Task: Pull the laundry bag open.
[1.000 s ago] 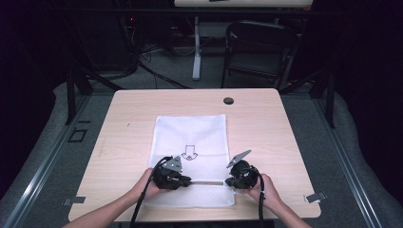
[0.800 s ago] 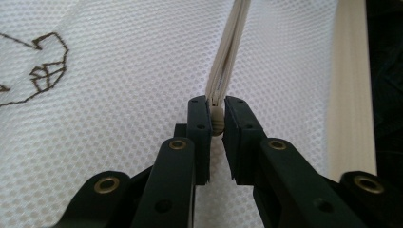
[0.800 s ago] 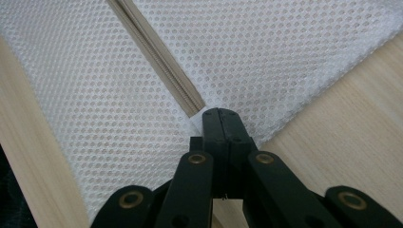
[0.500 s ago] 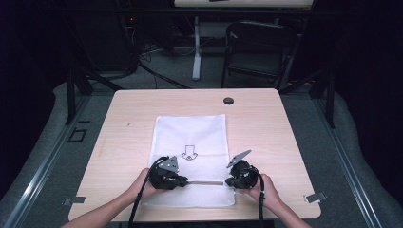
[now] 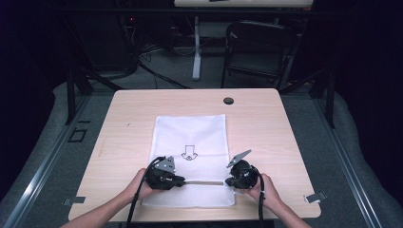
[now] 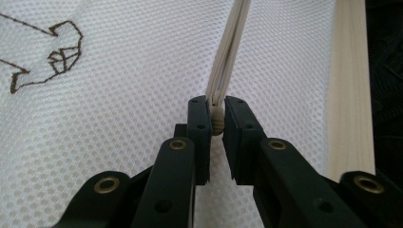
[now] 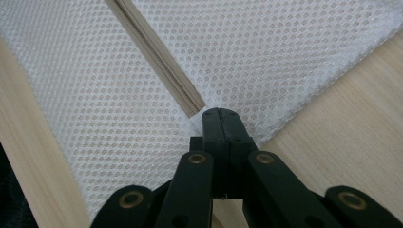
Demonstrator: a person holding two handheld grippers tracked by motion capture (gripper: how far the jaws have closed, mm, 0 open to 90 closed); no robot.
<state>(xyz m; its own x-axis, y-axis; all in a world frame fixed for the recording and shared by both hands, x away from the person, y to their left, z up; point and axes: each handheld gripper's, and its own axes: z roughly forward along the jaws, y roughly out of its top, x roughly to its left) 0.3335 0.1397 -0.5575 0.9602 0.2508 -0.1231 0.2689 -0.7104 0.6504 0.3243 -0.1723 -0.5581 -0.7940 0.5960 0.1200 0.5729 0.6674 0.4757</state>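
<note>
A white mesh bag (image 5: 190, 133) with an arrow print lies flat on the wooden table (image 5: 285, 137). A beige zipper (image 5: 204, 182) runs across its near end. My left gripper (image 5: 182, 181) is shut on the zipper pull (image 6: 217, 121), and the zipper tape (image 6: 230, 52) stretches away from its jaws. My right gripper (image 5: 227, 182) is at the zipper's other end. There it is shut on the mesh bag's cloth (image 7: 266, 57), just past the end of the zipper (image 7: 157, 54). A hand holds each gripper near the table's front edge.
A black round grommet (image 5: 228, 100) sits at the table's back edge. A dark folding chair (image 5: 259, 47) and a table leg (image 5: 196, 47) stand beyond the table. Bare wood lies on both sides of the bag.
My left gripper has slid a little to the left along the zipper line with the pull in it. The right gripper has stayed in place.
</note>
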